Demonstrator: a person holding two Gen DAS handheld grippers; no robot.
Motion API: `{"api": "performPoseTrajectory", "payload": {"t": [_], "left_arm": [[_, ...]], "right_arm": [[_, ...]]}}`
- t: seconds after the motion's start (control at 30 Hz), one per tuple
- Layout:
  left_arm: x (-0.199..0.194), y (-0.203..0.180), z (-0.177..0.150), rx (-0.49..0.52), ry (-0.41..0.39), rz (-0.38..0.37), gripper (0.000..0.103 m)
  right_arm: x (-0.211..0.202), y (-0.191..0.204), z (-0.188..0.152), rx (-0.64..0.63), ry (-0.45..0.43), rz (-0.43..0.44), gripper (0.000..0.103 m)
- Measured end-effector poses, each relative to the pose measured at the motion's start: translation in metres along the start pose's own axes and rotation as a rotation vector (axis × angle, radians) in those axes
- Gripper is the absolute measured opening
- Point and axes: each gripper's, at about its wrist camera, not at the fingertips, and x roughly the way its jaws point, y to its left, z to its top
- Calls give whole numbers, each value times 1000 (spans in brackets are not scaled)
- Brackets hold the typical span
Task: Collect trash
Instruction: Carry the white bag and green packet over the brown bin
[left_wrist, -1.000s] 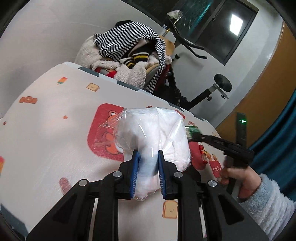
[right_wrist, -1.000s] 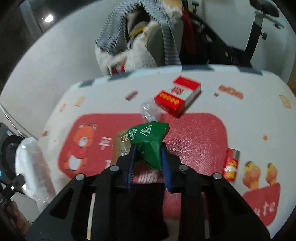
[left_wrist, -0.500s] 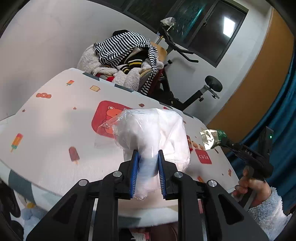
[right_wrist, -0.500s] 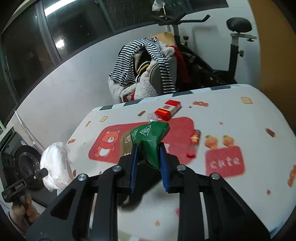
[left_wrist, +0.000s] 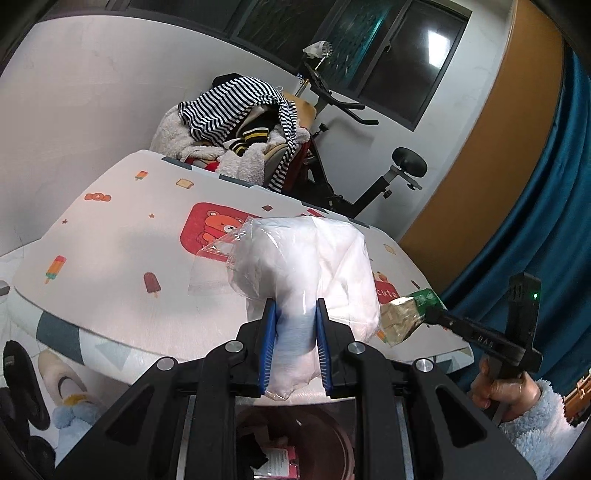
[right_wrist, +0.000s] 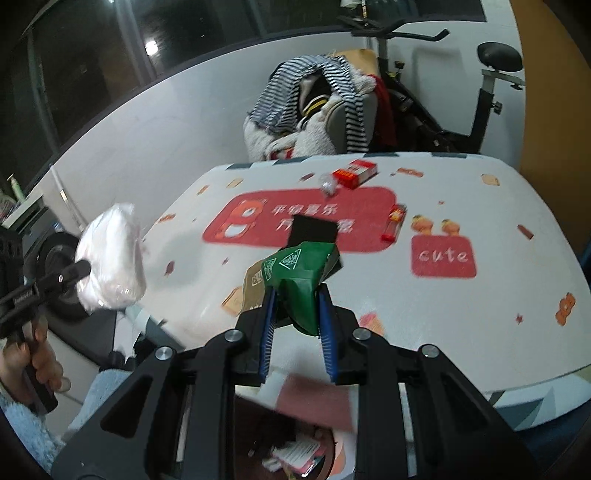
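The tabletop (right_wrist: 424, 295) is seen behind both claws, with a red carton (right_wrist: 355, 173) and a small red lighter (right_wrist: 394, 222) left on it. A bin (left_wrist: 314, 439) is glimpsed below its near edge. The left claw (left_wrist: 293, 350) is closed on a white plastic-wrapped bundle (left_wrist: 314, 273); the right claw (right_wrist: 297, 332) is clamped on a green wrapper (right_wrist: 297, 280). If either were released early, the floor could be littered, since the bin mouth is largely hidden.

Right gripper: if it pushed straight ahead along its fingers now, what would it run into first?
Likely the table top: the right gripper, shut on the green wrapper, aims toward the black card. Depth is uncertain.
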Motion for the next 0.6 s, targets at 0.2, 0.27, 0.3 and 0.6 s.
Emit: {"api": "performPoseTrajectory", "payload": {"t": [0.2,0.27,0.3,0.6], "left_arm": [[-20,-12,-14,26,-12,1,20],[-25,-15,-18,33,-13,0,20],[-27,-16,-22,33,-12,-1,20],[-30,-18,-45,29,27,-24,20]], "right_arm": [[-9,21,-25,-33,39,36,25],[-10,26,-31,-43,54,43,25],[-11,30,-38,-51,71,50,25],[-7,45,-72,-56,166,74,25]]}}
